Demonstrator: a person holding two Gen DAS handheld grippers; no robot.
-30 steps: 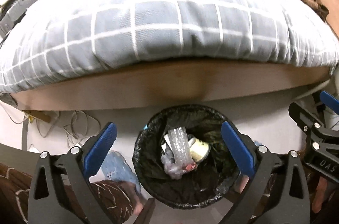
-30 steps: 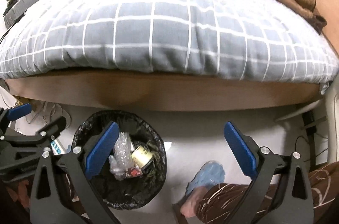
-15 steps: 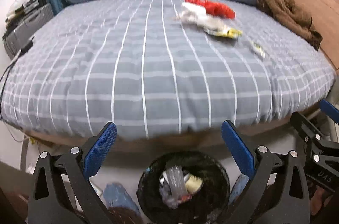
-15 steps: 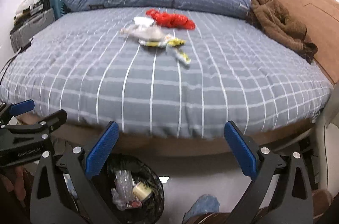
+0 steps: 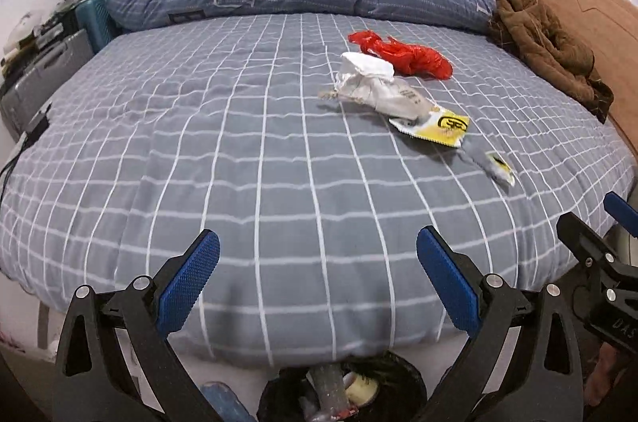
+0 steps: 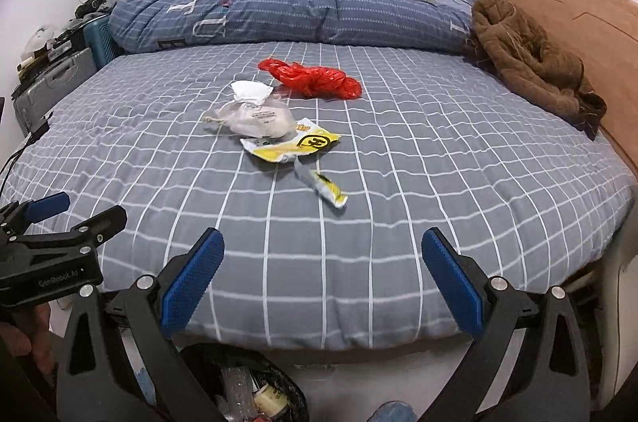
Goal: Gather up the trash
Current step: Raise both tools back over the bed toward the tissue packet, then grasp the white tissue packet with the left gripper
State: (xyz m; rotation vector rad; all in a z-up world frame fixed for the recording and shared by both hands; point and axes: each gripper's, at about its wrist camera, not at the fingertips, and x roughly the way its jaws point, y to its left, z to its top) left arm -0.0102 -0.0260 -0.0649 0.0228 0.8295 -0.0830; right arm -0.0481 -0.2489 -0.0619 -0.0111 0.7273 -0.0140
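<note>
Both grippers hang wide apart and empty at the foot of the bed, the left gripper [image 5: 318, 280] and the right gripper [image 6: 322, 280] side by side with blue pads spread. Ahead of them stretches the grey checked bedspread [image 5: 239, 150], with a rolled blue duvet [image 6: 279, 11] along its far edge and a brown garment [image 6: 530, 59] heaped far off to the right. Below the fingers, close against the bed's edge, sits the black-lined trash bin [image 5: 394, 378], already holding some waste. Well ahead, right of centre for the left tool, the litter lies clustered: a red plastic bag [image 6: 315, 79] farthest, then a crumpled white bag [image 6: 255, 119], a yellow wrapper [image 6: 295, 144] touching it, and a small sachet [image 6: 325, 188] nearest.
</note>
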